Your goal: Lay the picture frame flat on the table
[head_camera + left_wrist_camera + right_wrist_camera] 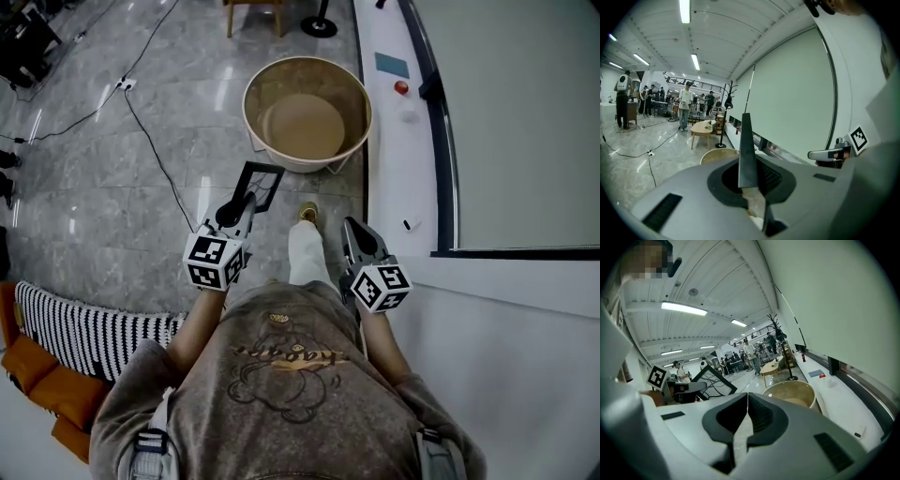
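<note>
A black picture frame (260,183) with a pale picture hangs above the grey floor, held by its lower edge in my left gripper (246,203). Seen edge-on in the left gripper view, the frame (745,150) stands upright between the jaws of the left gripper (749,182), which is shut on it. The right gripper (350,231) is beside my right leg, shut and with nothing in it (747,401). From the right gripper view the frame (711,379) shows tilted at the left. A round tan table with a raised rim (307,70) stands just ahead of both grippers.
A white ledge (389,159) runs along the window wall at right, with a blue card (392,65) and a red item (401,87) on it. Black cables (150,141) cross the floor. A striped cushion (84,328) lies at left. Several people stand far off (684,110).
</note>
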Action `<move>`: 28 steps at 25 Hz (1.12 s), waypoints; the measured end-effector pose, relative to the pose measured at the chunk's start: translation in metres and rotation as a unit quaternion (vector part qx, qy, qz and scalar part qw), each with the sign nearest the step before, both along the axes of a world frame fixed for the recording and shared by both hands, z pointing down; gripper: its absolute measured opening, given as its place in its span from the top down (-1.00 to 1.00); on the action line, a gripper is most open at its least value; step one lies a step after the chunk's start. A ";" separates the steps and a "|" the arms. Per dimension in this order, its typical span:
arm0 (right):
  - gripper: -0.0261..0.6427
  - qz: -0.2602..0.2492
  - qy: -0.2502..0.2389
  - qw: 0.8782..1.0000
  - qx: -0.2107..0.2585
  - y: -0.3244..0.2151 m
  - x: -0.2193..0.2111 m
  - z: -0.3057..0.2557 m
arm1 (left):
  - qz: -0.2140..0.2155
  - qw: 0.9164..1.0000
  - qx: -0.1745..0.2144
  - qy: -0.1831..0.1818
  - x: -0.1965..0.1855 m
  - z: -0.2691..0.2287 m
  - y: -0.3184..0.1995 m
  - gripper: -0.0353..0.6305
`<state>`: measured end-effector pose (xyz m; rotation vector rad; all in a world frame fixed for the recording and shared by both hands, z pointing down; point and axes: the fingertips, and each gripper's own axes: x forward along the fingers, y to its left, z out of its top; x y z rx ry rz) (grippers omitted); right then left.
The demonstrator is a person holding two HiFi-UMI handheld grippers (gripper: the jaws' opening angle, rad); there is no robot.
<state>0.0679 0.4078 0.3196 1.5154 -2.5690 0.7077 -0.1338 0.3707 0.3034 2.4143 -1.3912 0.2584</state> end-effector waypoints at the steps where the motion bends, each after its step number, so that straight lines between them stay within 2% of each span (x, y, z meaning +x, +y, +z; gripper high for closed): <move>1: 0.86 -0.001 0.001 1.000 -0.001 -0.004 0.000 0.003 | -0.001 1.000 -0.001 0.001 0.000 0.002 -0.003 0.79; 14: 0.86 -0.012 -0.003 1.000 -0.008 -0.108 0.000 0.011 | -0.007 1.000 -0.012 0.005 0.005 0.011 -0.102 0.79; 28: 0.86 -0.012 -0.004 1.000 -0.018 -0.211 0.039 -0.002 | 0.000 1.000 -0.026 0.008 0.045 -0.004 -0.203 0.79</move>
